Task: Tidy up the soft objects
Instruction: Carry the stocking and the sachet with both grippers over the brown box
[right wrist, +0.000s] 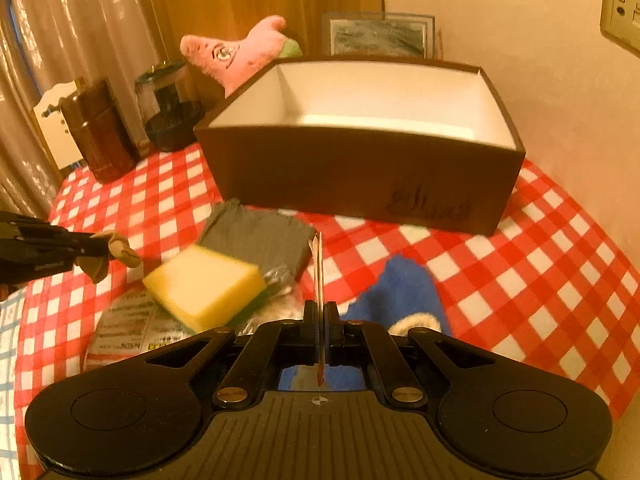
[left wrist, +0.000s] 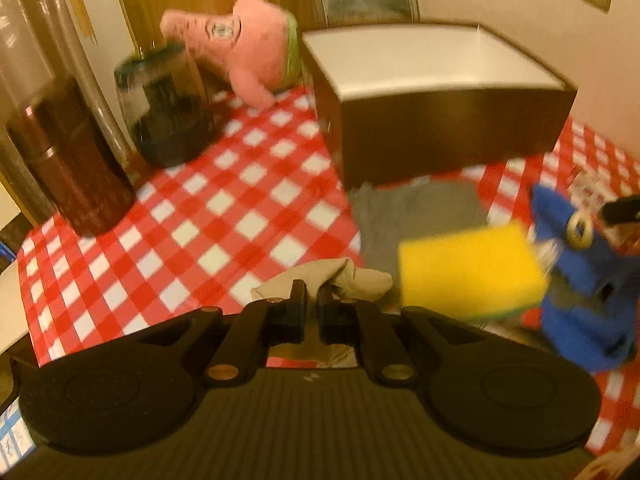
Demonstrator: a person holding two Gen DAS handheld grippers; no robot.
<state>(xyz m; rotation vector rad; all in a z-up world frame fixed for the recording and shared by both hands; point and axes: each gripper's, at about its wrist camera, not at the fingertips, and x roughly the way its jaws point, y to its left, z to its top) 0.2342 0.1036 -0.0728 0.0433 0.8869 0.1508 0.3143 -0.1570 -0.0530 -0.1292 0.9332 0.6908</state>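
Note:
My left gripper (left wrist: 312, 292) is shut on a beige cloth (left wrist: 352, 278) and holds it just above the checked table; it also shows in the right wrist view (right wrist: 116, 254). My right gripper (right wrist: 320, 308) is shut on the thin tag (right wrist: 319, 268) of a blue plush toy (right wrist: 404, 288) that hangs below it; the toy also shows in the left wrist view (left wrist: 580, 280). A yellow sponge (right wrist: 204, 286) lies between the grippers, on a grey folded cloth (right wrist: 260, 236). A pink plush star (right wrist: 236, 56) leans behind the brown box (right wrist: 360, 172), whose white inside is empty.
A dark glass jar (left wrist: 168, 108) and a brown canister (left wrist: 68, 164) stand at the table's left rear. A printed paper packet (right wrist: 124, 328) lies under the sponge. A framed picture (right wrist: 380, 34) leans on the wall behind the box.

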